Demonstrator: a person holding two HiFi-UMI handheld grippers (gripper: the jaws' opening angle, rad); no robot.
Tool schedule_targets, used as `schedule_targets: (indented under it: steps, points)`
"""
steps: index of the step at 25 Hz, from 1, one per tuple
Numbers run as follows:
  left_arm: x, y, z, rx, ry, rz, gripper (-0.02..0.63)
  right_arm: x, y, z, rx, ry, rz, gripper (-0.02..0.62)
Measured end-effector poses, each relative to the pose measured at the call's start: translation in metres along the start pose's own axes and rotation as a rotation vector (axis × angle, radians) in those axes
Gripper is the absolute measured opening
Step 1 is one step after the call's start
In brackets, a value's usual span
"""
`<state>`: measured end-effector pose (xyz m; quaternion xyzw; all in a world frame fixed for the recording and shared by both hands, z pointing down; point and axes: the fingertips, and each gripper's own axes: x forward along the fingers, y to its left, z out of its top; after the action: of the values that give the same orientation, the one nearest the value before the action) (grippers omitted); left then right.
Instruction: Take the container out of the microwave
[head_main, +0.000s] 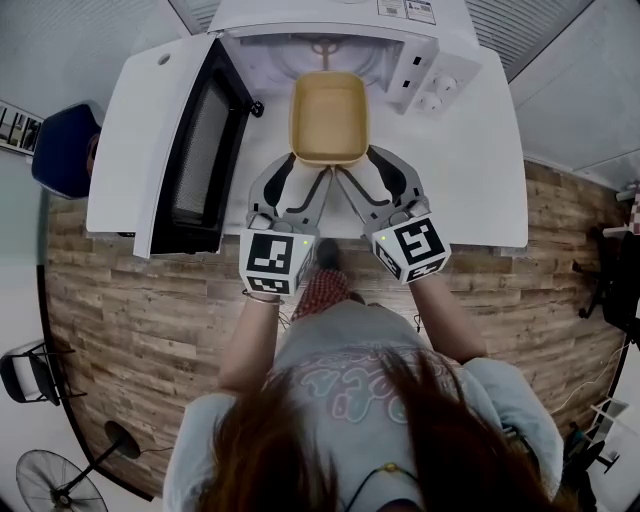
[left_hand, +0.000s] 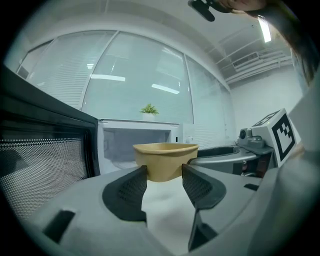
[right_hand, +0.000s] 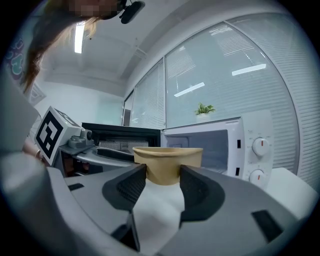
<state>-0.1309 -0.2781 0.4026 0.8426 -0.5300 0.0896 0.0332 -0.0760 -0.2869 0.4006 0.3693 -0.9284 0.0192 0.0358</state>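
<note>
Removal step under way. The left gripper (head_main: 300, 170) and right gripper (head_main: 365, 168) each clenched a near corner of the tan container (head_main: 328, 118), held just before the open microwave (head_main: 430, 80). The next move probably called for level lowering onto the table (head_main: 490, 170).

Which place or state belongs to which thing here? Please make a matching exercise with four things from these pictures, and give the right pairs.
Things:
1. container
2. microwave door
3. plant
4. chair

Places or states:
A. on top of the microwave
B. swung open
C. beside the table, at its left in the head view
D. gripped by the left gripper and the right gripper

Pairs: 1-D, 2-B, 3-A, 4-C
</note>
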Motion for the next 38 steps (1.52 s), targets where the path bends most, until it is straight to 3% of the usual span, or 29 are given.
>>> schedule_targets:
  steps: [22,38]
  points:
    - [-0.077,-0.054,0.021,0.049,-0.046,0.015,0.215,-0.076,0.051,0.023,0.002,-0.053,0.025,0.206]
    - [-0.109,-0.092,0.028,0.063,-0.083,-0.021,0.21,-0.126,0.069,0.032,-0.033,-0.099,0.029,0.198]
